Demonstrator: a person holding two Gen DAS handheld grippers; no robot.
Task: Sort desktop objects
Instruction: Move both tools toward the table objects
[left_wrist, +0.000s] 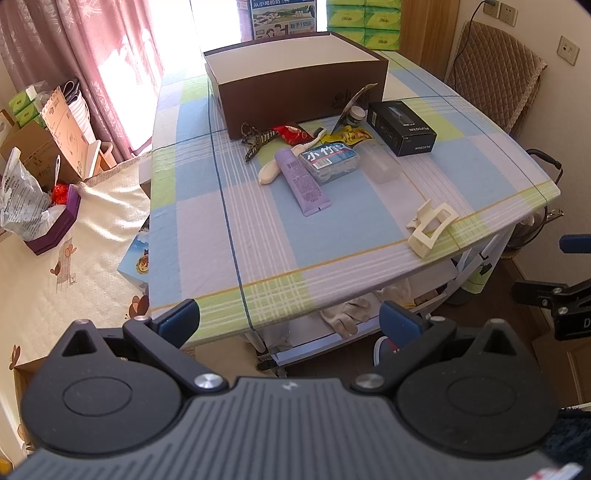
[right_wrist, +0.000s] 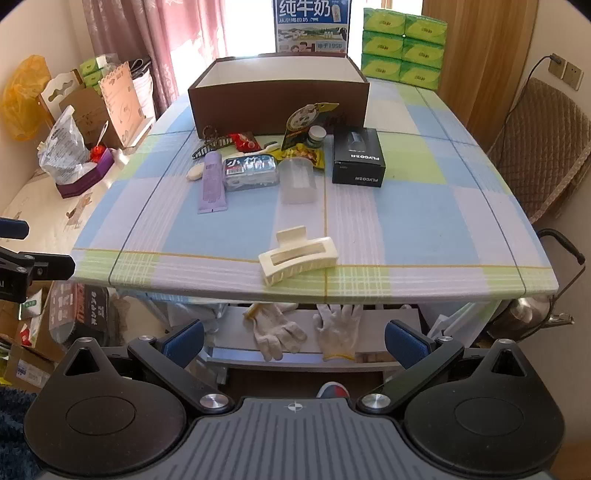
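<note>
The objects to sort all lie loose on the counter; none is visibly inside the brown box, whose visible interior shows only bare white wall, though its floor is hidden. A cluster sits just in front of the box: a dark hair clip, a red packet, a purple tube, a floss case touching the tube, a clear cup, a small jar and a yellow packet. A black carton stands just right of the cluster. A cream hair claw lies apart, near the front edge. Judged from this layout, sorting has not begun and every item remains to be moved. The left gripper and the right gripper both hang short of the counter edge, fingers spread wide and holding nothing. The claw is the closest item to the right gripper.
</note>
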